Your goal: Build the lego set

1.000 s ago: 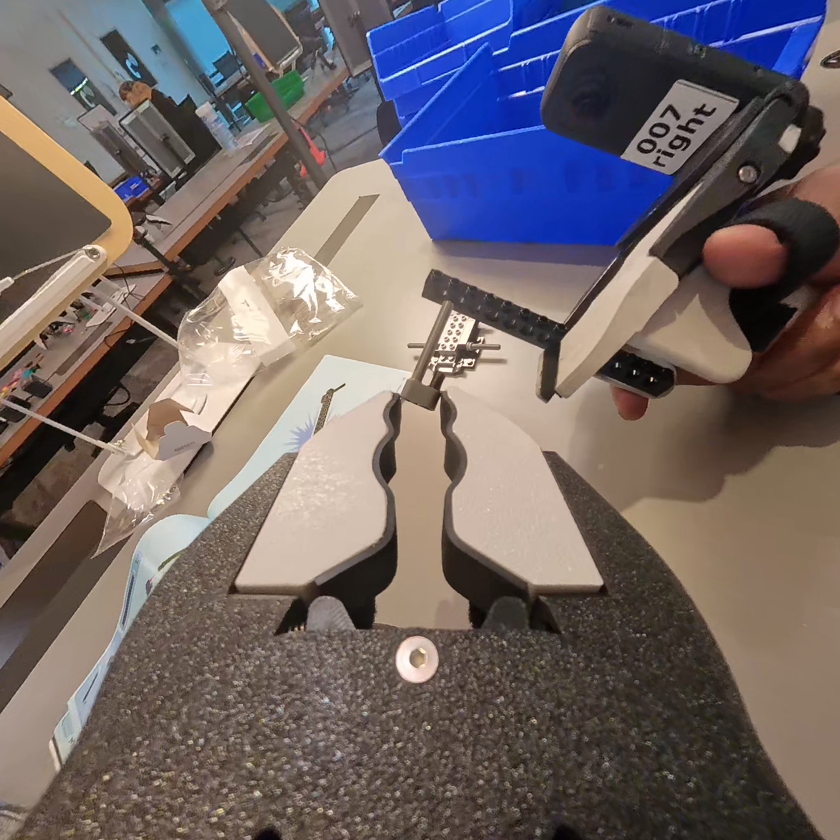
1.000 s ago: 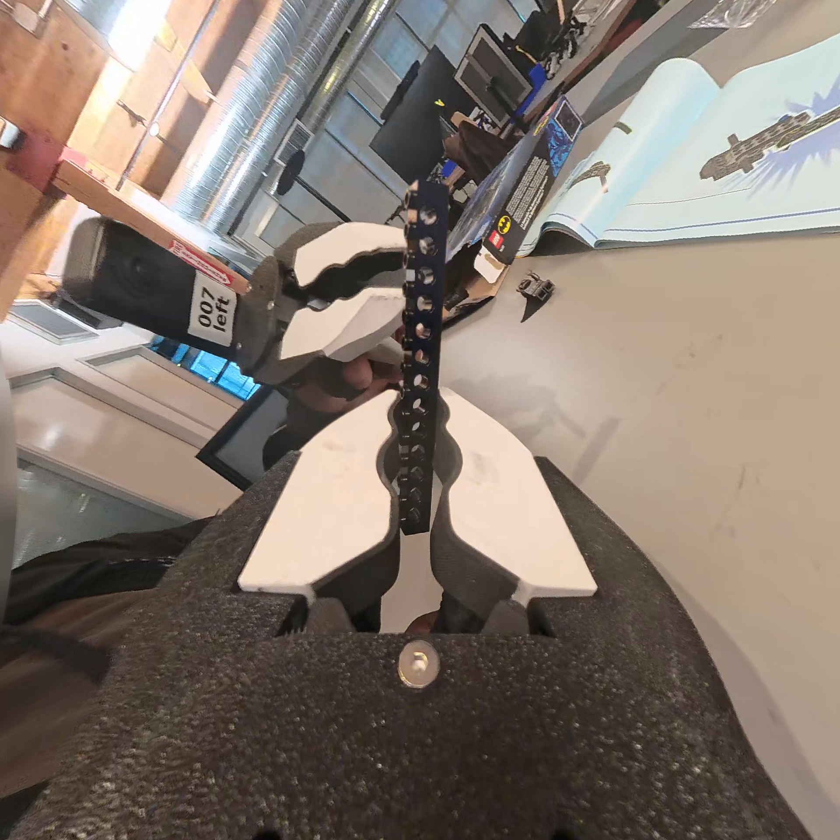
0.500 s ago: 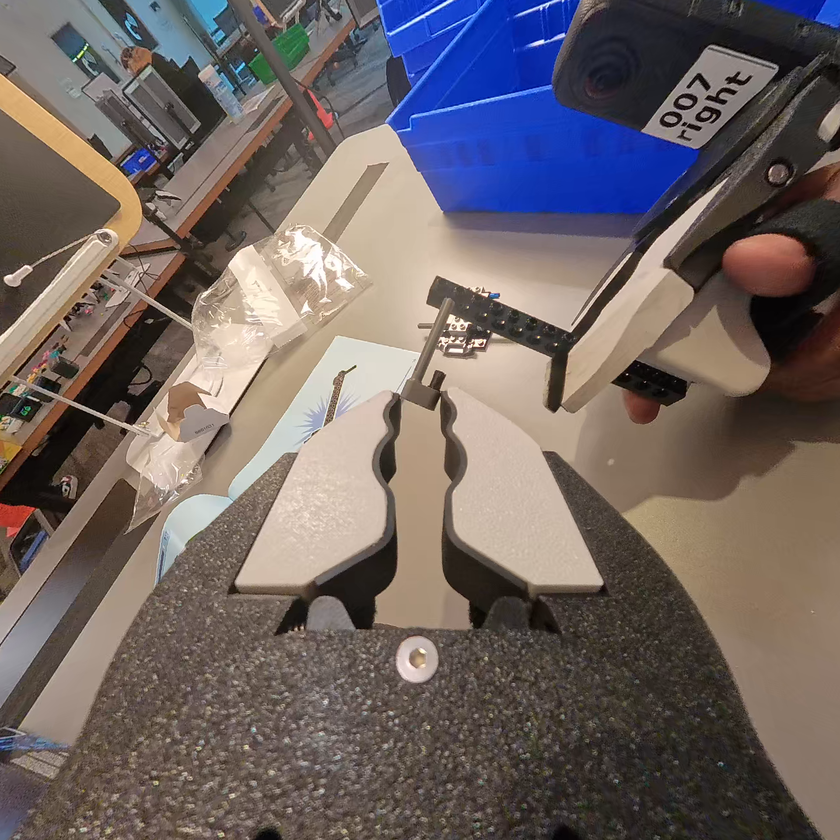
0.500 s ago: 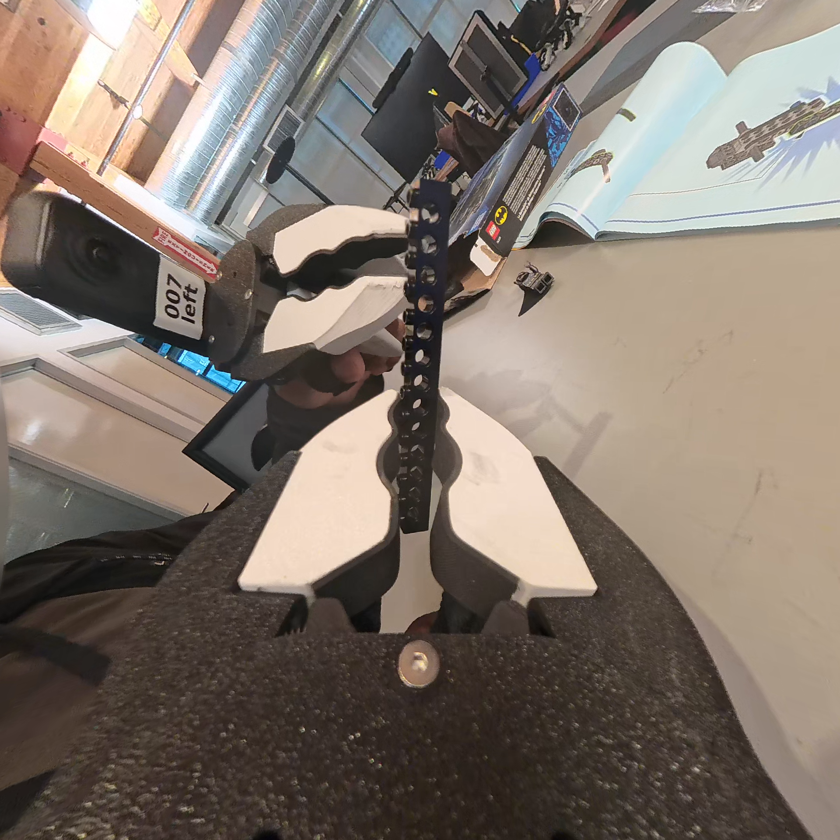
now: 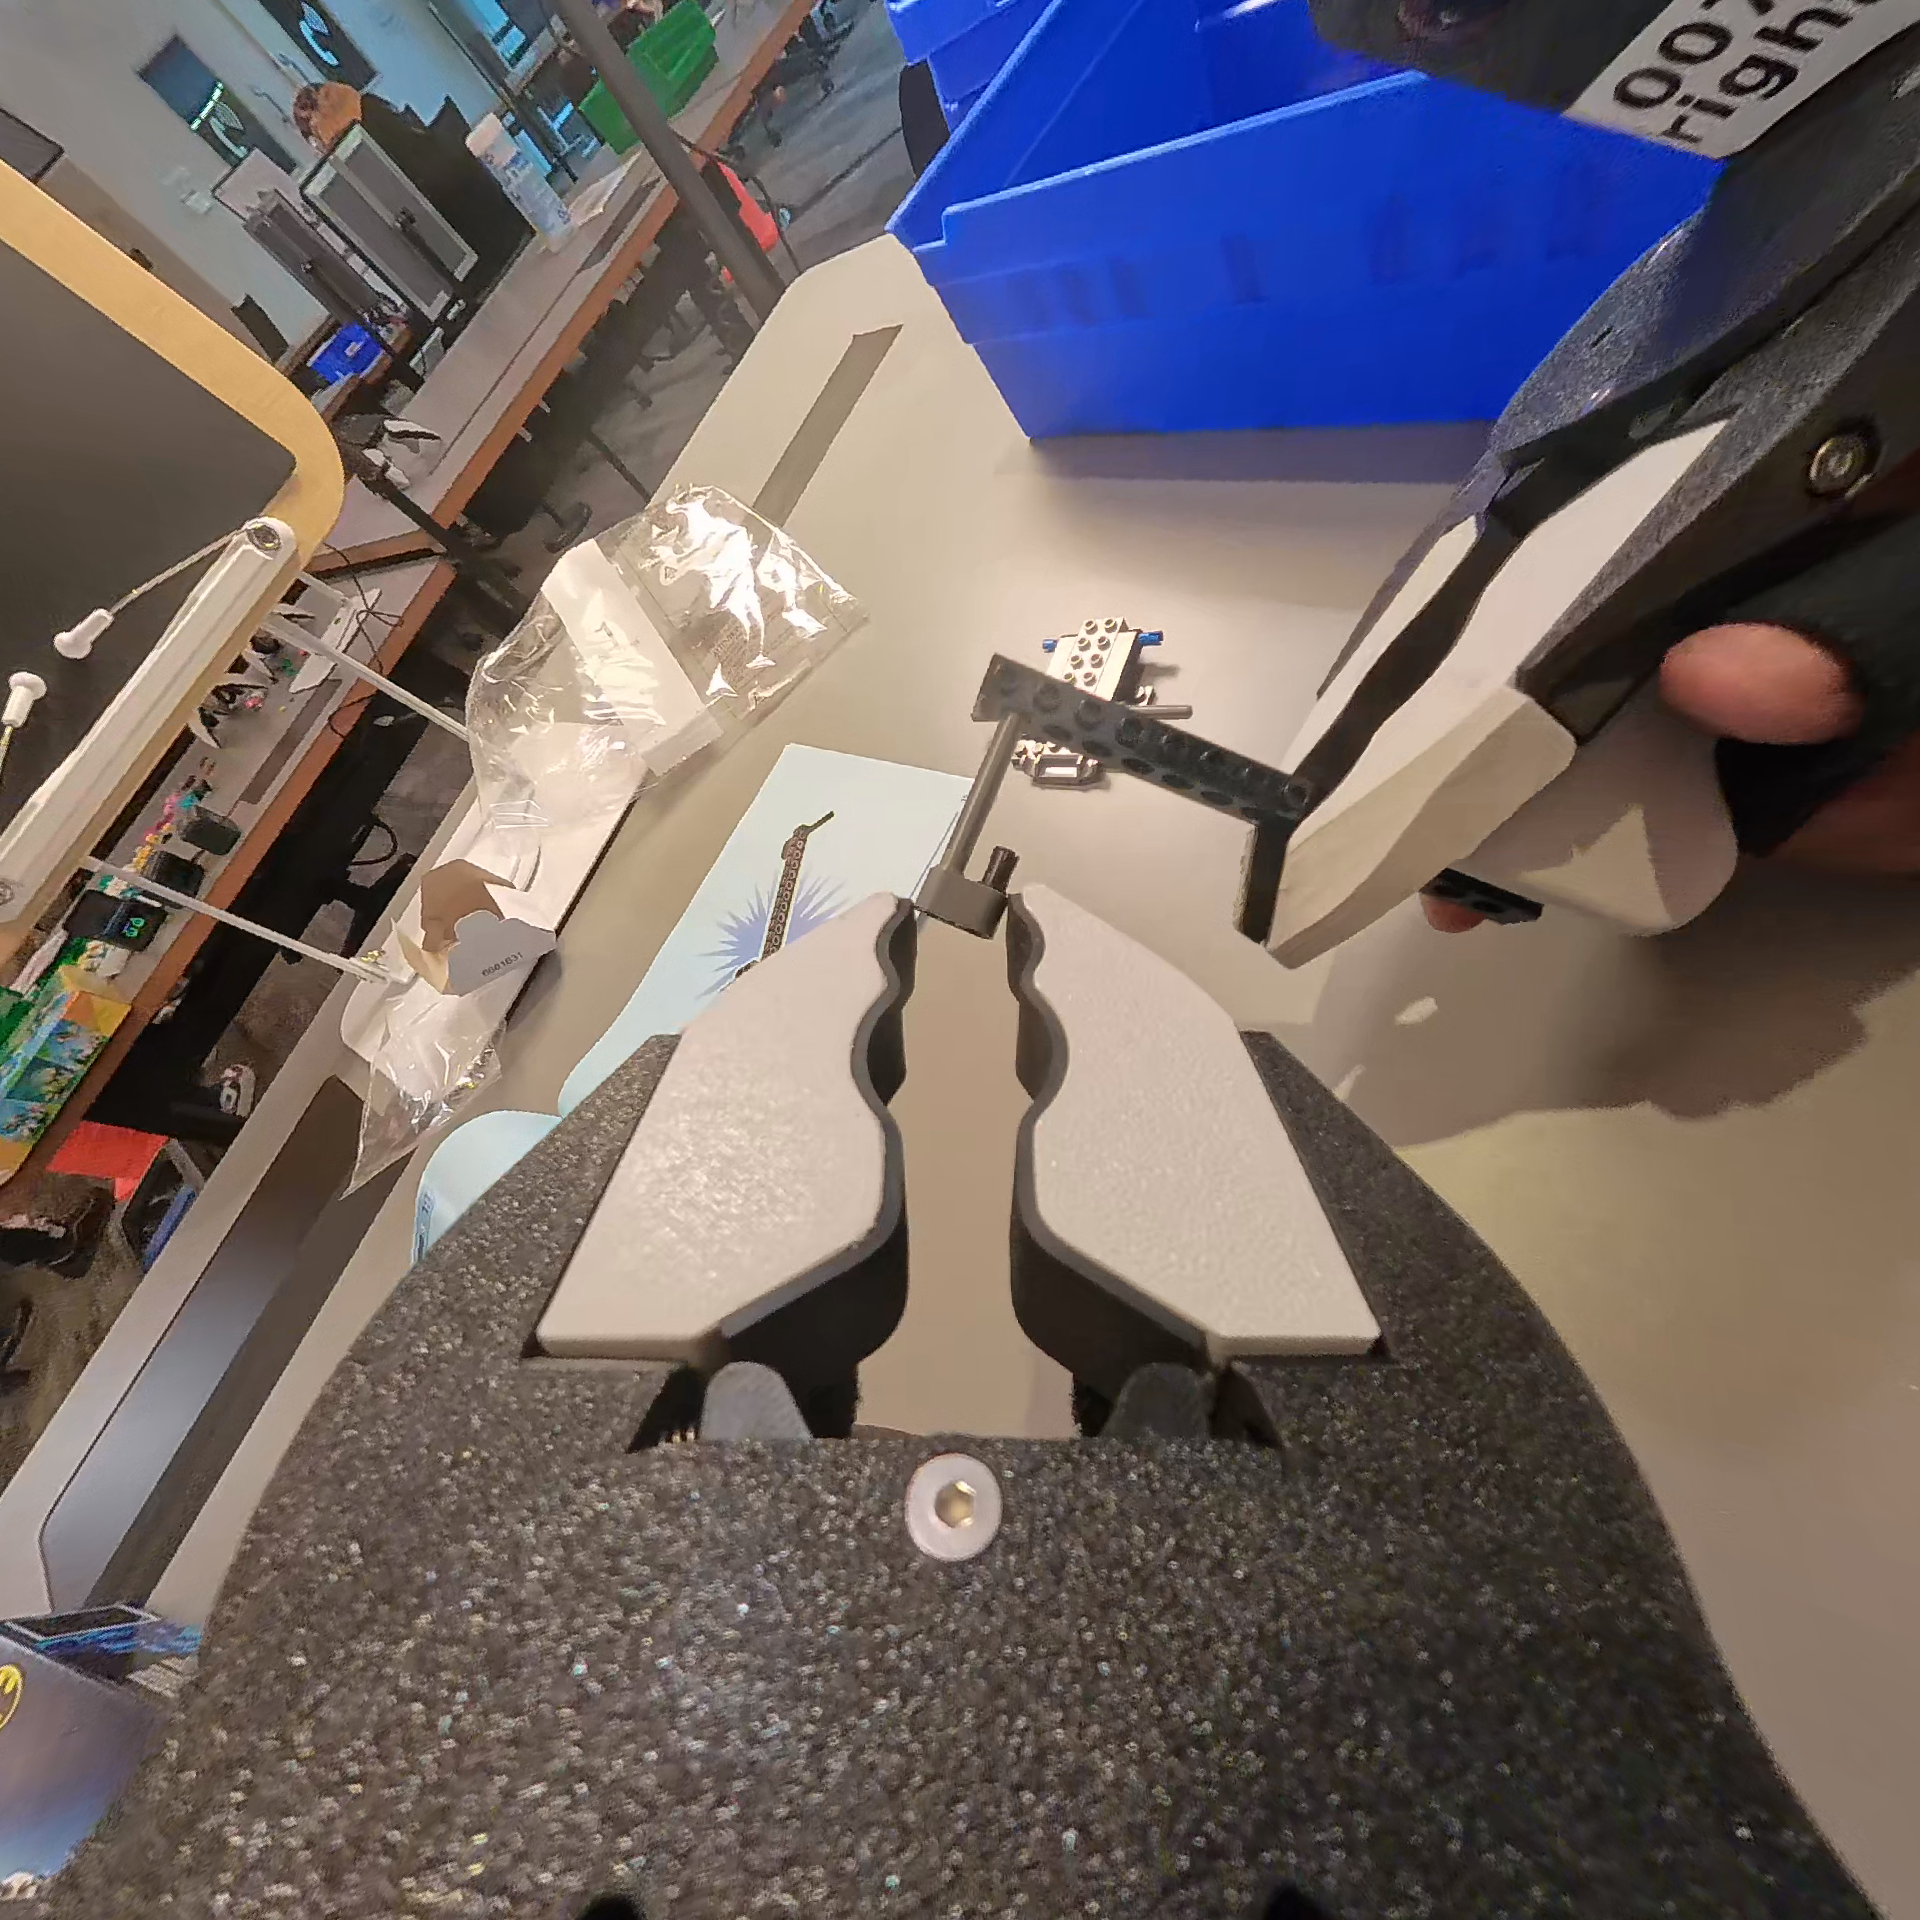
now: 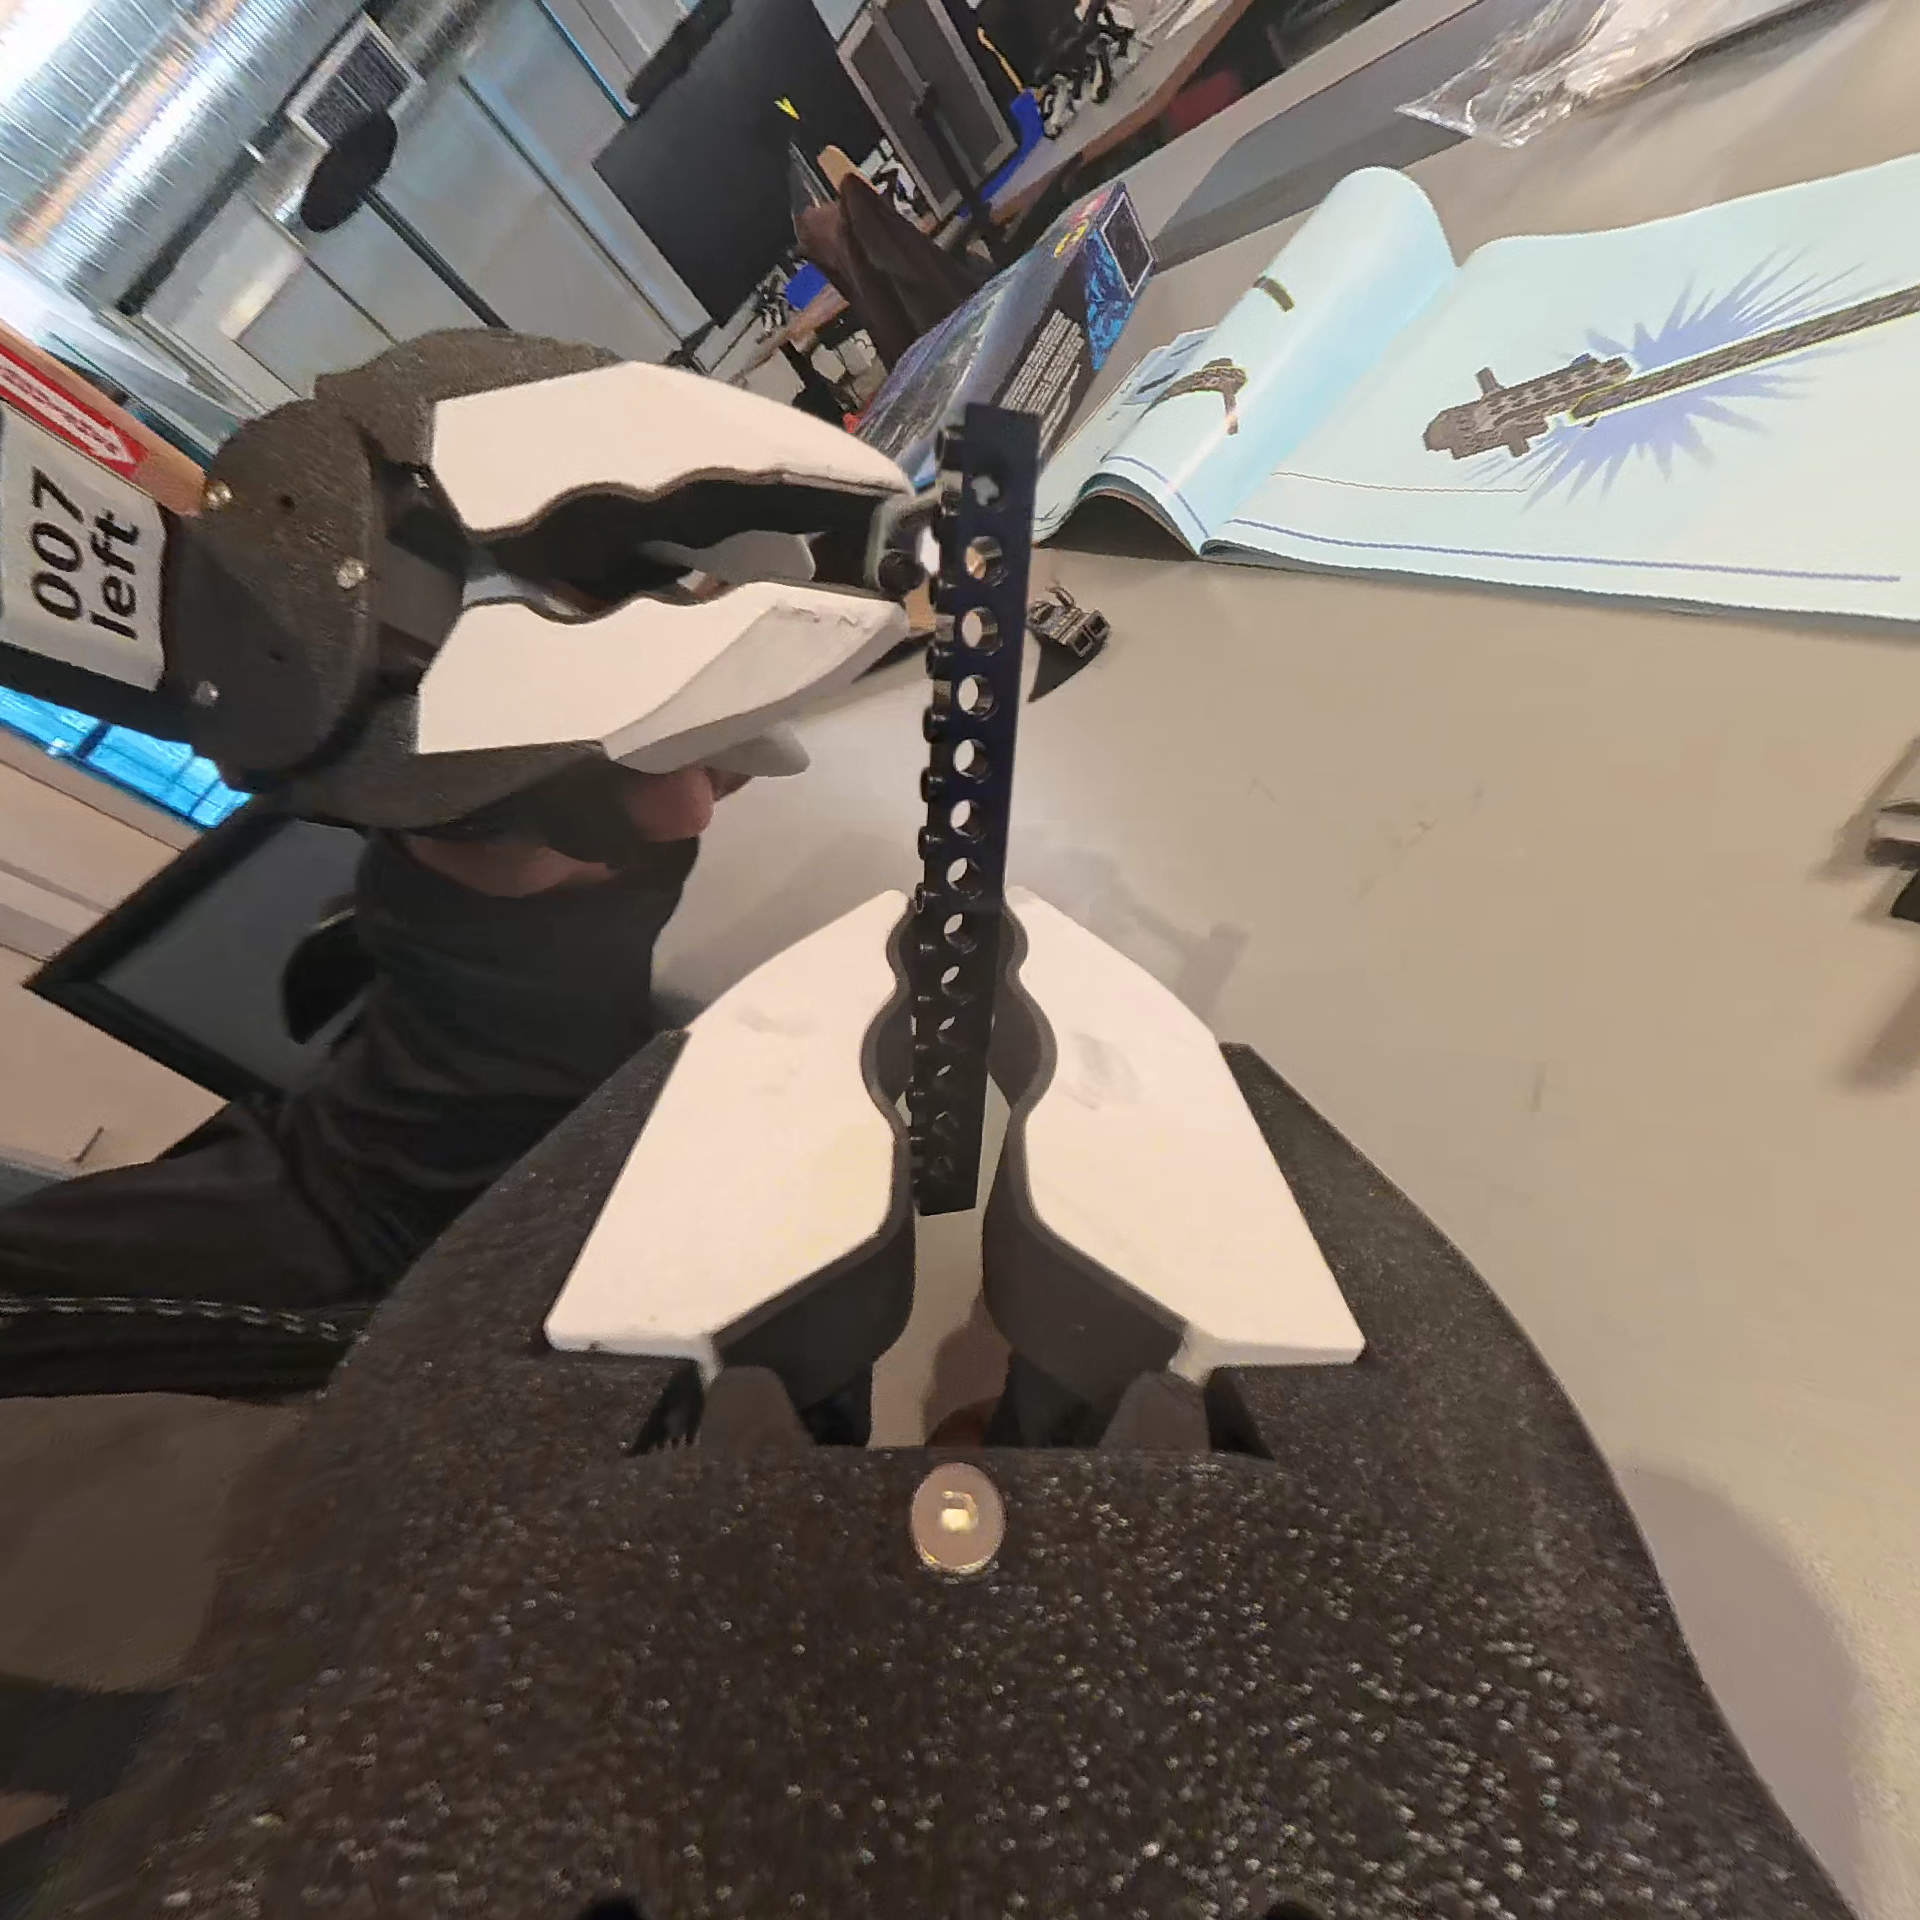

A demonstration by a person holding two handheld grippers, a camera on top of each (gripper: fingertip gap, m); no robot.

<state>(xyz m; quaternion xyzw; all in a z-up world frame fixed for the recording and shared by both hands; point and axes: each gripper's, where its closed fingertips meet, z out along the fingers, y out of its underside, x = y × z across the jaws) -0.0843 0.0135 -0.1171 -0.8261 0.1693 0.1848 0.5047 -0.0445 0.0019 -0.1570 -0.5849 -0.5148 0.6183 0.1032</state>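
Grey table (image 5: 1195,540): left gripper (image 5: 961,914) fingers pinch grey connector piece (image 5: 964,902); right gripper (image 6: 954,930) clamps black holed beam (image 6: 971,717) (upright).

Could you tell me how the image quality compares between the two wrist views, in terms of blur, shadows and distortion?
Left wrist view: sharp near the left gripper and its grey connector; soft shadow under the right gripper on the table; fisheye bends the blue bins. Right wrist view: beam crisp, left gripper slightly blurred, booklet stretched towards the edge.

Two grippers (image 5: 961,909) (image 6: 956,914), two plastic bags (image 5: 665,634), one booklet (image 6: 1558,436).
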